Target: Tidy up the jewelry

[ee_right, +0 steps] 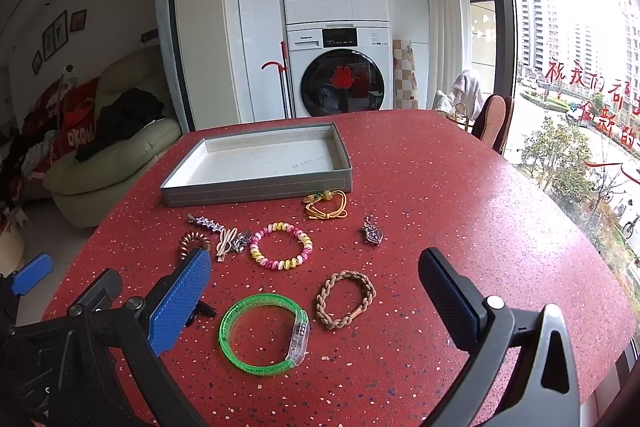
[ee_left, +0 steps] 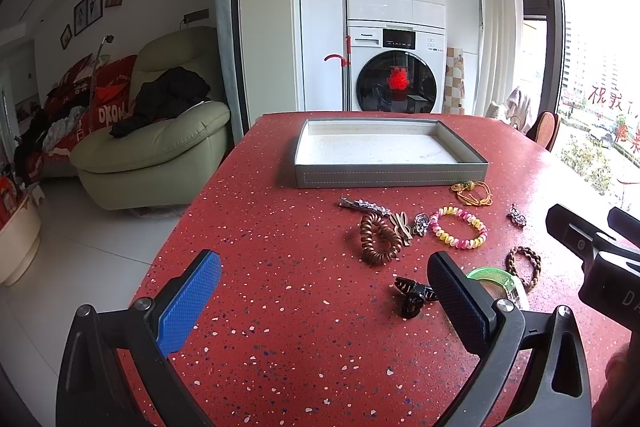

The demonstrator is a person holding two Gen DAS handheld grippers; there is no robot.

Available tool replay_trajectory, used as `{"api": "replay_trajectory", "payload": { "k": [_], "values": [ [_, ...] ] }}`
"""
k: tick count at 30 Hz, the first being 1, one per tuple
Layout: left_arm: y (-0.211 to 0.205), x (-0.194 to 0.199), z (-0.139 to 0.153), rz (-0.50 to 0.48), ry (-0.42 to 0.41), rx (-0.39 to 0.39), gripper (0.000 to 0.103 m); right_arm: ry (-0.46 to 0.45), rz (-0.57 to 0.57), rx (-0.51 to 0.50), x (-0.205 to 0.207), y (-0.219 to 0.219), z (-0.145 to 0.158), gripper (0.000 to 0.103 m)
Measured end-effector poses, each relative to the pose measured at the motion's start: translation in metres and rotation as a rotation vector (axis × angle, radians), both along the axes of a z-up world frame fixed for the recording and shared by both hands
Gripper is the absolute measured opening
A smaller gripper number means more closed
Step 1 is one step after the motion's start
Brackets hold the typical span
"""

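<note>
Tongs both spread apart, gripping nothing: left tongs (ee_left: 324,301) above bare red tabletop (ee_left: 280,247), right tongs (ee_right: 316,291) above green bangle (ee_right: 264,333) and braided brown bracelet (ee_right: 346,299). Grey tray (ee_right: 260,187) at far side, white lining bare. Pink-yellow bead bracelet (ee_right: 281,245), yellow cord (ee_right: 326,205), star clip (ee_right: 206,222), copper coil tie (ee_left: 378,239), black claw clip (ee_left: 414,297), silver pendant (ee_right: 373,231) scattered on tabletop between tray and tongs.

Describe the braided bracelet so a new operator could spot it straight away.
Start at the grey tray on the red table; the jewelry is scattered in front of it. Nearest the right tool lie two rings side by side: the green bangle and, to its right, the braided bracelet. It alone is tan, plaited cord.
</note>
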State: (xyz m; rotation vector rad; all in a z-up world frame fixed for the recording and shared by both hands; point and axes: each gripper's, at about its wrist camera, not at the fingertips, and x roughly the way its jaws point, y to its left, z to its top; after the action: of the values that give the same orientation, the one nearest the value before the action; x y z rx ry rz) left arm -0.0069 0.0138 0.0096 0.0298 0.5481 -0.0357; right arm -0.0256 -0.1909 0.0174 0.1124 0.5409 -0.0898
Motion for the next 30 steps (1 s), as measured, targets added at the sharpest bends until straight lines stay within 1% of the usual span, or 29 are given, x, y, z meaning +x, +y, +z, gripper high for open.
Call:
{"api": "replay_trajectory", "payload": {
  "k": [10,30],
  "values": [
    [0.0015,0.0047,-0.0046,0.004,0.019,-0.010,0.103,-0.006,-0.001,-0.009,-0.0001,0.0005,0.0004,0.103],
    [0.0036,0.0057,-0.0083,0.007,0.028,-0.011,0.103,-0.005,0.002,-0.006,-0.0003,0.0014,-0.0005,0.103]
  ]
}}
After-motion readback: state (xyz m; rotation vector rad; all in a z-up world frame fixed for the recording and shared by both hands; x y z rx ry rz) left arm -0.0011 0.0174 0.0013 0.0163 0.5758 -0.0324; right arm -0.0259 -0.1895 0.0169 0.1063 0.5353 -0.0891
